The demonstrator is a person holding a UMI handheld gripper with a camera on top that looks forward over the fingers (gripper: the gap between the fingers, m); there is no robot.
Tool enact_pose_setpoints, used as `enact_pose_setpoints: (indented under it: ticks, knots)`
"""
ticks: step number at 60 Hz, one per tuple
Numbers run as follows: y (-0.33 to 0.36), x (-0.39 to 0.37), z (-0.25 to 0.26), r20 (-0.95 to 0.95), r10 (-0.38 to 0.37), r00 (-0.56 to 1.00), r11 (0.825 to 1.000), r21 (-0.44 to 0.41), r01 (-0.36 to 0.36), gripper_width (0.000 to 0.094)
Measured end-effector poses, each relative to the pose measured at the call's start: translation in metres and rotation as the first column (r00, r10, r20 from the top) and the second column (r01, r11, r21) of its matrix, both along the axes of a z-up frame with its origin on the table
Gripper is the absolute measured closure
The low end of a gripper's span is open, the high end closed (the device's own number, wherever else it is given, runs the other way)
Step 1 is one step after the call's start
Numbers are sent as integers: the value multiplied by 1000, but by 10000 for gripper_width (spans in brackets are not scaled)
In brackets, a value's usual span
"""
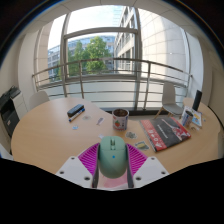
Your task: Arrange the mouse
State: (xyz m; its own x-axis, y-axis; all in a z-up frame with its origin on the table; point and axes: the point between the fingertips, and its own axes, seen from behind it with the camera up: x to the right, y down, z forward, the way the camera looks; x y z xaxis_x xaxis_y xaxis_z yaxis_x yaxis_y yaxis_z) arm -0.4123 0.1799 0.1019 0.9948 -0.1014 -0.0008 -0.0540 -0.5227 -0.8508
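Note:
A pale green computer mouse (111, 157) with a dark scroll wheel sits between my two fingers, raised above the round wooden table (50, 128). My gripper (111, 166) is shut on the mouse, both magenta pads (91, 158) pressing its sides. The mouse's rear end hides the space between the fingertips.
Ahead on the table stand a patterned mug (120, 120), a dark blue box (76, 111), a red magazine (165, 132) and small items at the right (188, 120). A railing and large windows (95, 50) lie beyond. Chairs stand at the table's sides.

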Motion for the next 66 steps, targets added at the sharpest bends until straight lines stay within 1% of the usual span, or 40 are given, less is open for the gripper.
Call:
enact_pose_setpoints:
  ticks: [5, 8, 11, 16, 18, 19, 20, 24, 25, 26, 27, 31, 34, 41, 48, 57, 66]
  knots:
    - [10, -5, -44, 3, 11, 1000, 997, -72, -10, 538]
    - [12, -9, -72, -10, 15, 1000, 994, -105, -16, 518]
    - [12, -13, -87, -18, 16, 1000, 990, -139, -19, 483]
    - [11, -16, -105, -20, 43, 999, 984, -173, -45, 439]
    - [9, -14, -108, -13, 38, 999, 982, -186, -39, 419]
    - [8, -13, -107, -9, 37, 999, 982, -186, -38, 395]
    - [8, -13, -106, -3, 37, 999, 982, -187, -37, 351]
    - [5, -13, -99, 9, 47, 999, 981, -187, -45, 106]
    - [3, -14, -96, 9, 49, 999, 982, -185, -47, 73]
    - [2, -15, -93, 9, 48, 999, 983, -181, -46, 104]
    - [1, -15, -89, 9, 44, 999, 983, -176, -42, 115]
    - [-8, -17, -73, 4, 29, 1000, 986, -163, -27, 76]
    - [-17, -19, -57, 5, 20, 1000, 988, -156, -19, 89]
    - [-46, -29, -22, 21, 7, 1000, 993, -119, -5, 86]
    - [-88, -40, 13, 45, -6, 999, 997, -80, 10, 87]
    - [-145, -50, 42, 86, -24, 996, 998, -53, 29, 84]
    - [-196, -58, 57, 112, -28, 993, 998, -55, 34, 86]
